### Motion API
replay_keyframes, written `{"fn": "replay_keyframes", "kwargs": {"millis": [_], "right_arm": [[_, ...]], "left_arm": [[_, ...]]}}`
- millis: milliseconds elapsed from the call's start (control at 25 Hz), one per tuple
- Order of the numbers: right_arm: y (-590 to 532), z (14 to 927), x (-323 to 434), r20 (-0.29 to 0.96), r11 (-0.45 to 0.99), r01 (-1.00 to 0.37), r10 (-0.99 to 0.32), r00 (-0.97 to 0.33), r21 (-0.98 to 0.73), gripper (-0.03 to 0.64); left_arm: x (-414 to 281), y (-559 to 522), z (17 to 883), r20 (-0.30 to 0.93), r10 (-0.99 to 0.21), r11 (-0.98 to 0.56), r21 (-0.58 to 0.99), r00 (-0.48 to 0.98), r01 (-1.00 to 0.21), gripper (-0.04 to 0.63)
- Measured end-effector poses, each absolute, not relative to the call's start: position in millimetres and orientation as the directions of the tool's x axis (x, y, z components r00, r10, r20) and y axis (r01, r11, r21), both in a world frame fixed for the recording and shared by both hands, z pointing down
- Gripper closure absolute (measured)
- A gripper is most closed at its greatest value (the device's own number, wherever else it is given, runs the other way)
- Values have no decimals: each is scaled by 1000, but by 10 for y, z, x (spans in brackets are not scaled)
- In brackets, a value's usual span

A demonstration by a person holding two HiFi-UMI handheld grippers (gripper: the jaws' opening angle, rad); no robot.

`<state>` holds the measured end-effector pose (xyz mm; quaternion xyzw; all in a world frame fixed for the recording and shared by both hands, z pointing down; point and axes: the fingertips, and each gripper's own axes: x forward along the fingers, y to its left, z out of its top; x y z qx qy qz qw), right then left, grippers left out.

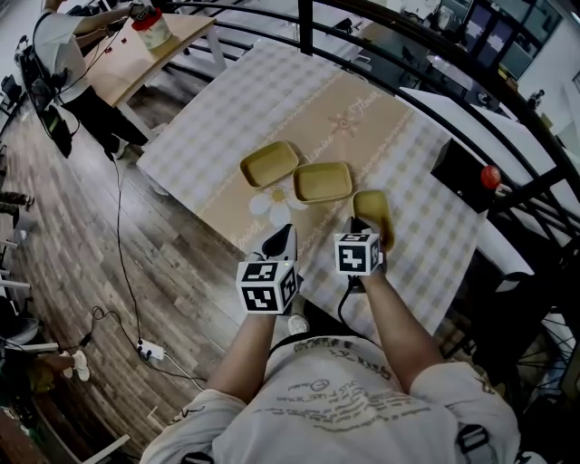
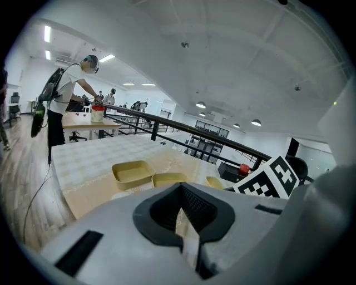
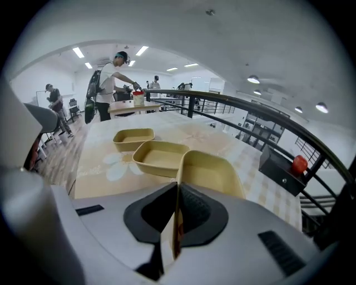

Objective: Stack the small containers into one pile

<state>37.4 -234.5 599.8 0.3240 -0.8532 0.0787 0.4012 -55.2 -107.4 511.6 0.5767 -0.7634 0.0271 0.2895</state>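
Observation:
Three shallow yellow containers lie on the checked tablecloth (image 1: pixel 227 118). The left container (image 1: pixel 269 163) (image 2: pixel 132 172) (image 3: pixel 133 138) and the middle container (image 1: pixel 323 181) (image 2: pixel 169 179) (image 3: pixel 161 157) rest flat, side by side. My right gripper (image 1: pixel 361 227) (image 3: pixel 177 195) is shut on the near wall of the right container (image 1: pixel 374 213) (image 3: pixel 214 172), which is tilted and raised off the cloth. My left gripper (image 1: pixel 280 241) (image 2: pixel 186 222) hovers near the table's front edge, shut, with nothing in it. The right container (image 2: pixel 214 182) shows only partly behind it.
A black box (image 1: pixel 460 170) (image 3: pixel 281 170) with a red ball (image 1: pixel 490 175) stands at the table's right. A black railing (image 1: pixel 305 27) runs behind the table. A person works at a wooden desk (image 1: pixel 136 59) at the far left. Cables and a power strip (image 1: pixel 149 349) lie on the floor.

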Motion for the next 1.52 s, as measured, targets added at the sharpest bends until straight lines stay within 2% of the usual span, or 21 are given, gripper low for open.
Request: {"fn": "replay_keyframes", "kwargs": {"millis": [160,320,600,800,1080,1520], "right_arm": [[-2383,5840,277,698,819,-544,-498,-514,183,603],[-2354,5611,115,646,865,-415,-492,-584,283,603],[-2099,5485,-154,645,919,-46,-309,-698,391,603],[-2032,5592,-229,679,882,161,-212,-703,443,604],[-2003,5711,-356,722,816,372,-78,-688,442,604],[-2055,5885,-543,765,731,563,88,-638,386,604]], "left_arm": [[-546,-1033,5090,464,-869,335,294,-173,-895,591],[-562,-956,5049,453,-872,342,296,-185,-892,591],[-565,-833,4986,448,-873,344,291,-191,-893,591],[-630,-743,4937,443,-871,360,286,-211,-888,591],[-729,-625,4999,457,-859,389,291,-230,-874,591],[-870,-498,5156,499,-829,433,289,-252,-854,591]]}}
